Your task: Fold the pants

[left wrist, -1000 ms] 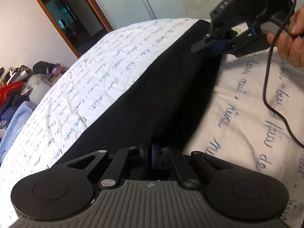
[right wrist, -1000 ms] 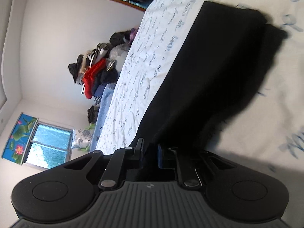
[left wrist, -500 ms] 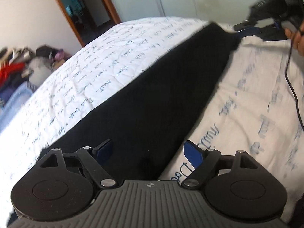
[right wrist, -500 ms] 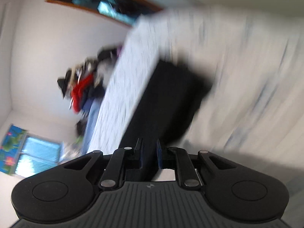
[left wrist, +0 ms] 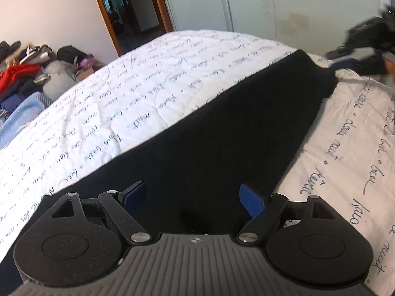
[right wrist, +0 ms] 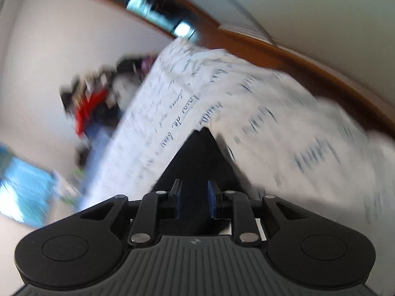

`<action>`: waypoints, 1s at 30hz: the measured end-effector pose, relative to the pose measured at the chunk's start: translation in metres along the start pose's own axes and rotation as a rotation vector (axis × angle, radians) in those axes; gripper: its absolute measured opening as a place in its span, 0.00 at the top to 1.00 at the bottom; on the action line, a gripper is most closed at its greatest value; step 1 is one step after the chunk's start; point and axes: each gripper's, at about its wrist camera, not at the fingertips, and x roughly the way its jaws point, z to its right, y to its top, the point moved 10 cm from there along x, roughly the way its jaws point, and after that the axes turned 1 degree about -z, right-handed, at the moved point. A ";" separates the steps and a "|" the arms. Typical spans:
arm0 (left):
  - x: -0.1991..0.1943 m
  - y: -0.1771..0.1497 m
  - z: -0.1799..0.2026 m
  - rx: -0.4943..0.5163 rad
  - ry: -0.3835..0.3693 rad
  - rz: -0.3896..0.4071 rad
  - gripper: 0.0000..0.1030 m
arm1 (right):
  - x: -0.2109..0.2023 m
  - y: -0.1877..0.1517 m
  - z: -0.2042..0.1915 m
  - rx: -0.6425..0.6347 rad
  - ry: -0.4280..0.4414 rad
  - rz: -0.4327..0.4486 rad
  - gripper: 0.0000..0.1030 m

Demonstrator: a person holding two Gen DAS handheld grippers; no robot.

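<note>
the left wrist view shows the whole length of the black fabric pants (left wrist: 222,133), lying as one long flat strip on the bed with its white quilted cover printed in dark script (left wrist: 128,98). the strip's long axis runs from just under the left gripper (left wrist: 195,198) diagonally up to the far right, where its far end sits near the blurred right gripper (left wrist: 345,60). this view also takes in a wooden-framed doorway (left wrist: 128,12), pale wardrobe doors (left wrist: 259,2) and one heap of mixed clothes (left wrist: 27,74) beside the bed.

the right wrist view is heavily motion-blurred and shows only a narrow pointed end of the pants (right wrist: 200,155), tapering away from the camera across the bed cover (right wrist: 284,123); the heap of clothes (right wrist: 93,98) is a smear of red and black.

count: one pair of pants, two grippers, one bed.

the left gripper stands wide, its two blue pads well apart above the cloth and pressing on nothing. the right gripper (right wrist: 194,198) is narrow and its jaws have just been opening; black cloth lies between the pads, though whether they still press on it cannot be told.
</note>
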 end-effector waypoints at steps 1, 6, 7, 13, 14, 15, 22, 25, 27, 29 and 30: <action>0.002 0.001 0.000 0.003 0.001 -0.001 0.17 | -0.005 -0.008 0.009 0.077 0.057 -0.004 0.80; 0.003 0.012 0.008 -0.004 -0.028 0.023 0.17 | 0.013 -0.030 0.032 0.233 0.122 -0.028 0.80; 0.002 0.012 0.011 -0.003 -0.032 0.029 0.17 | 0.016 -0.025 0.034 0.251 0.128 0.005 0.80; -0.012 0.005 0.011 0.022 -0.030 0.048 0.17 | 0.018 -0.015 0.037 0.291 0.078 0.097 0.80; -0.011 0.003 0.008 0.020 -0.028 0.043 0.17 | 0.013 -0.015 0.038 0.288 0.066 0.113 0.80; -0.010 0.001 0.006 0.017 -0.020 0.036 0.17 | 0.007 -0.013 0.040 0.301 0.057 0.131 0.80; -0.005 0.002 0.003 -0.005 -0.027 0.039 0.17 | -0.018 -0.017 0.036 0.175 -0.072 0.130 0.43; -0.008 0.002 0.007 0.004 -0.039 0.049 0.17 | -0.009 -0.013 0.033 0.188 -0.067 0.146 0.30; -0.009 0.001 0.008 0.011 -0.041 0.053 0.17 | -0.001 -0.010 0.027 0.186 -0.048 0.153 0.28; -0.009 -0.001 0.004 0.003 -0.033 0.050 0.17 | 0.006 -0.009 0.021 0.172 -0.033 0.169 0.28; -0.008 -0.002 0.002 -0.005 -0.029 0.045 0.17 | 0.009 -0.009 0.018 0.165 -0.014 0.175 0.28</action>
